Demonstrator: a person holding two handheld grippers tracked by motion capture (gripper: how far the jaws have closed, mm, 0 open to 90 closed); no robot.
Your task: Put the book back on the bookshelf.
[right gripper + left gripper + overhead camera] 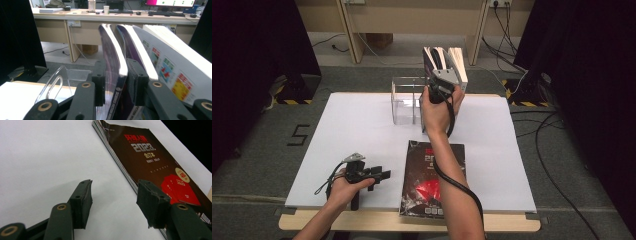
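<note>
The right tongs (115, 82) stand at the clear rack (408, 102) with an upright magazine (113, 67) between the pads; the far pad looks slightly off it, so I cannot tell if they grip. More magazines (160, 55) lean beside it. The left tongs (113, 205) rest wide open on the table (45, 157), a flat magazine (155, 162) just beside them.
</note>
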